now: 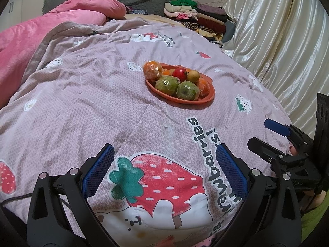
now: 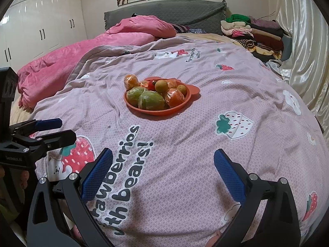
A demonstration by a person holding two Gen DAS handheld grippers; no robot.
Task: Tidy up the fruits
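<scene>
An orange plate (image 1: 207,98) (image 2: 183,106) sits on the bed's patterned blanket, well ahead of both grippers. It holds two wrapped green fruits (image 1: 167,85) (image 2: 151,101), wrapped oranges (image 1: 152,70) (image 2: 174,97), a red tomato (image 1: 179,73) (image 2: 151,84) and small brown fruits (image 1: 193,75) (image 2: 161,85). My left gripper (image 1: 164,168) is open and empty, low over the blanket's near end. My right gripper (image 2: 163,170) is open and empty too. Each shows at the other view's edge: the right gripper (image 1: 267,132), the left gripper (image 2: 59,128).
A pink quilt (image 1: 30,39) (image 2: 82,53) is bunched at the far left. A stack of folded clothes (image 1: 197,14) (image 2: 253,33) lies at the far right by the grey headboard (image 2: 164,14). Shiny cream curtains (image 1: 277,41) hang along the right. White wardrobes (image 2: 41,24) stand left.
</scene>
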